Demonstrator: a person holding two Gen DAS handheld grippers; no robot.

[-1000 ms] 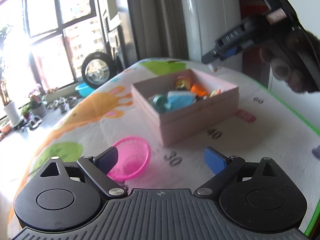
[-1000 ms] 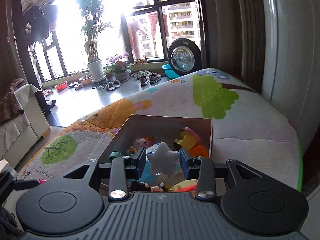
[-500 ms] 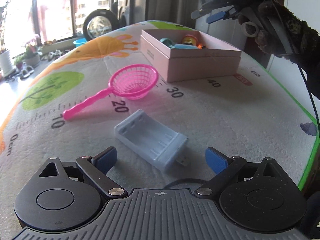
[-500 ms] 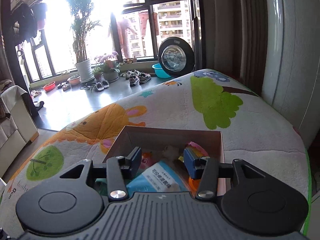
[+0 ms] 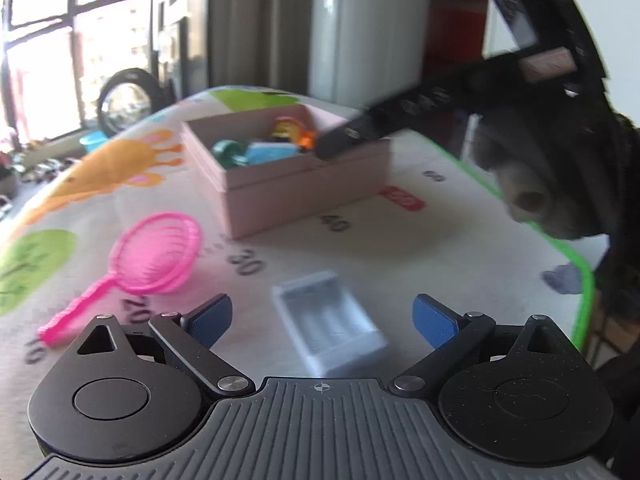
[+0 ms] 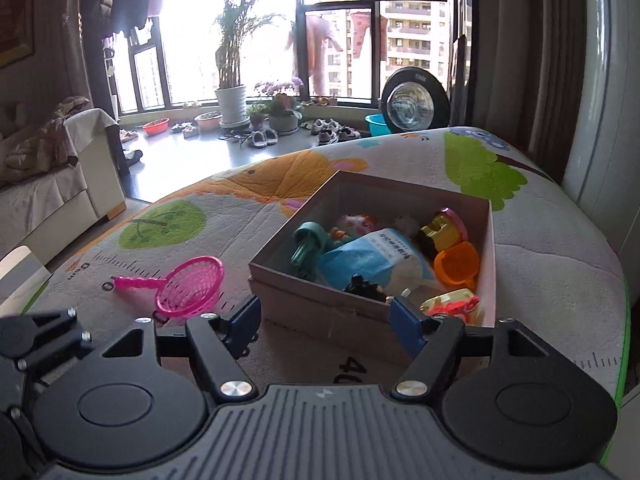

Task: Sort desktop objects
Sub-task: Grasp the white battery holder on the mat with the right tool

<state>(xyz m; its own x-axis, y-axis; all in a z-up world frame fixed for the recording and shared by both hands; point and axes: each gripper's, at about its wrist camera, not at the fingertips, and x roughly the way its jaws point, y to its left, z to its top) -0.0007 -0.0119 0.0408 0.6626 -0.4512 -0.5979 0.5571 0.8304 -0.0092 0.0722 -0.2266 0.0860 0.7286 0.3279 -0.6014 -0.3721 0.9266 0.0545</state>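
Left gripper (image 5: 322,314) fingers apart over battery case (image 5: 330,324); right gripper (image 6: 326,322) fingers apart, empty, before pink box (image 6: 320,312)

The left tongs (image 5: 322,316) have a matte black plastic body with a ribbed grey-black plate in the middle, marked by a small white cross-circle sign. On each side sits a round black disc housing with a triangular opening above it. Thin black link arms carry silver round screws and end in blue textured pads (image 5: 211,317). The right tongs (image 6: 325,323) look the same, with a small lightning-shaped mark on the plate.
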